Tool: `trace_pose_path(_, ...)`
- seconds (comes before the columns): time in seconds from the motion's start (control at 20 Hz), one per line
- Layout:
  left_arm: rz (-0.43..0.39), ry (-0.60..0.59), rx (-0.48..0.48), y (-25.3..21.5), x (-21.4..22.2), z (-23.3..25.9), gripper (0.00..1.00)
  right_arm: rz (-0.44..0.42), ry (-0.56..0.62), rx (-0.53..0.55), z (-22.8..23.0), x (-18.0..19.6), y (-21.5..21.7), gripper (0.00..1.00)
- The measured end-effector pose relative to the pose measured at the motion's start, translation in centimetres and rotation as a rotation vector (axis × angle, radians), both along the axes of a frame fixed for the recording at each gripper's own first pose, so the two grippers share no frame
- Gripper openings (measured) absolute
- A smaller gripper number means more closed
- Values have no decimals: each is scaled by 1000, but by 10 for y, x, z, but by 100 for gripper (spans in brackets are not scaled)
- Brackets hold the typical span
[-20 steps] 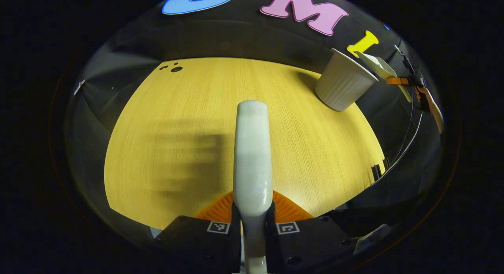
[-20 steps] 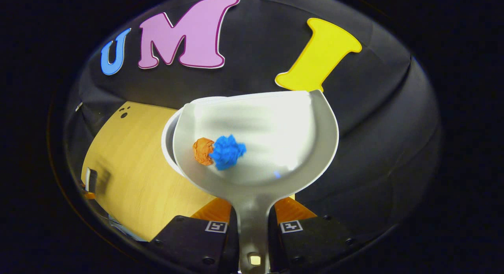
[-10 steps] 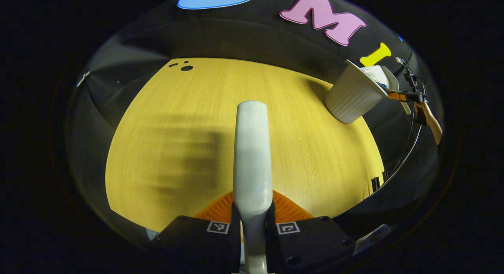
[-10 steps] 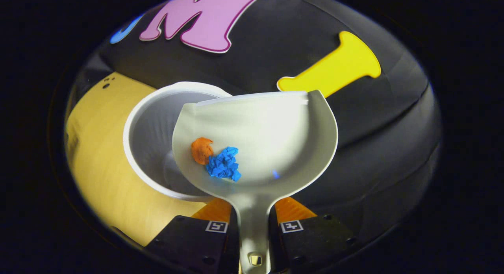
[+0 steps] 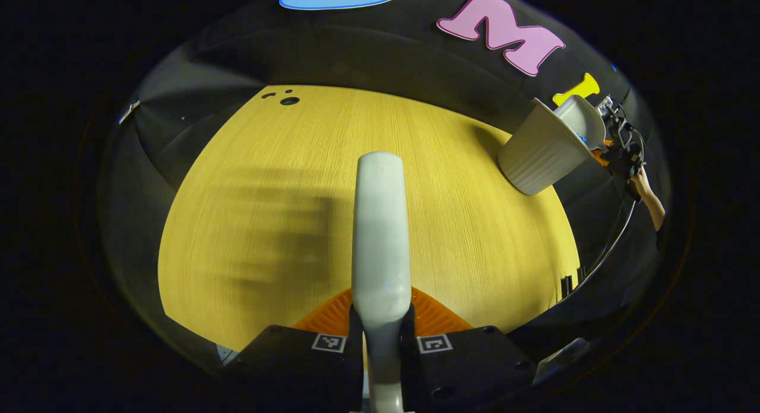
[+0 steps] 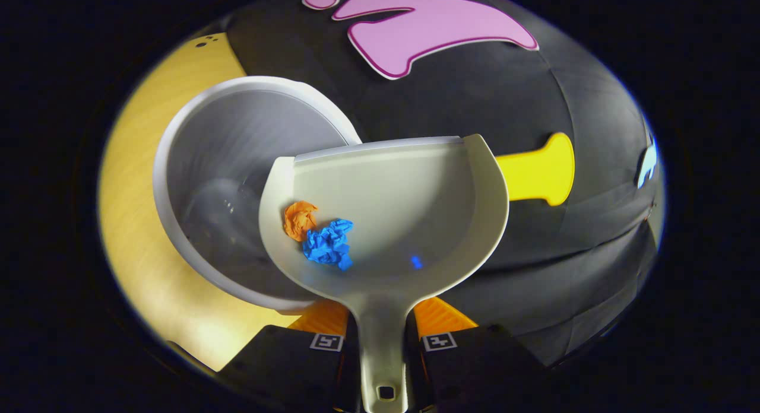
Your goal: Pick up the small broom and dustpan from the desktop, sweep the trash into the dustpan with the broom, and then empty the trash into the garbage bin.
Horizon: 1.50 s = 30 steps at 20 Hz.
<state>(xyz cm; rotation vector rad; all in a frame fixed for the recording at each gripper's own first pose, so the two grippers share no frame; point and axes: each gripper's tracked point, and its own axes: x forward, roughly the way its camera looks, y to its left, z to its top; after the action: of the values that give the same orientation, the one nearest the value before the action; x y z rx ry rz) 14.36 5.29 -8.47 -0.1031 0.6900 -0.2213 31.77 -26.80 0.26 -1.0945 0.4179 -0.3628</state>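
Note:
In the right gripper view my right gripper [image 6: 382, 342] is shut on the handle of the pale dustpan [image 6: 409, 193]. An orange paper ball [image 6: 298, 219] and a blue paper ball [image 6: 328, 245] lie in its left side. The pan hangs over the right rim of the white garbage bin [image 6: 219, 158], whose inside looks bare. In the left gripper view my left gripper [image 5: 382, 342] is shut on the pale broom handle [image 5: 380, 223], which points forward above the yellow desktop [image 5: 267, 211]. The bin [image 5: 537, 155] stands at the desktop's far right, with the dustpan [image 5: 585, 119] tilted above it.
A hand [image 5: 647, 199] holds the other gripper beyond the bin in the left gripper view. Small dark holes [image 5: 289, 100] mark the desktop's far left corner. Black cloth walls close in behind the table.
The dustpan has moved over the bin and tipped further; the bin's mouth now shows wide beneath it. The paper balls slid a little toward the pan's left edge. The broom barely moved.

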Motion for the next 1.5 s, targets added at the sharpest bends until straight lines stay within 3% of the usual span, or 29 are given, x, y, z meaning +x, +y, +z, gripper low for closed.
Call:
trace_pose_path(0.25, 5, 13, 2, -2, 1, -5, 29, 34, 12, -166, 22, -25, -6, 30)
trace_pose_path(0.45, -2, 16, -2, -3, 0, -6, 29, 61, 43, -291, 34, -32, -6, 33)
trace_pose_path(0.85, -14, 24, -14, -7, -6, -11, 29, 105, 94, -362, 34, -46, -13, 33)
trace_pose_path(1.05, 2, 9, -20, -7, -7, -7, 28, 67, 103, -195, 34, -43, -19, 34)
trace_pose_path(1.25, 18, -10, -24, -8, -14, 1, 28, 18, 110, 68, 29, -48, -27, 34)
trace_pose_path(1.5, 22, -49, -11, -8, -24, 8, 29, -40, 35, 395, 39, -53, -37, 34)
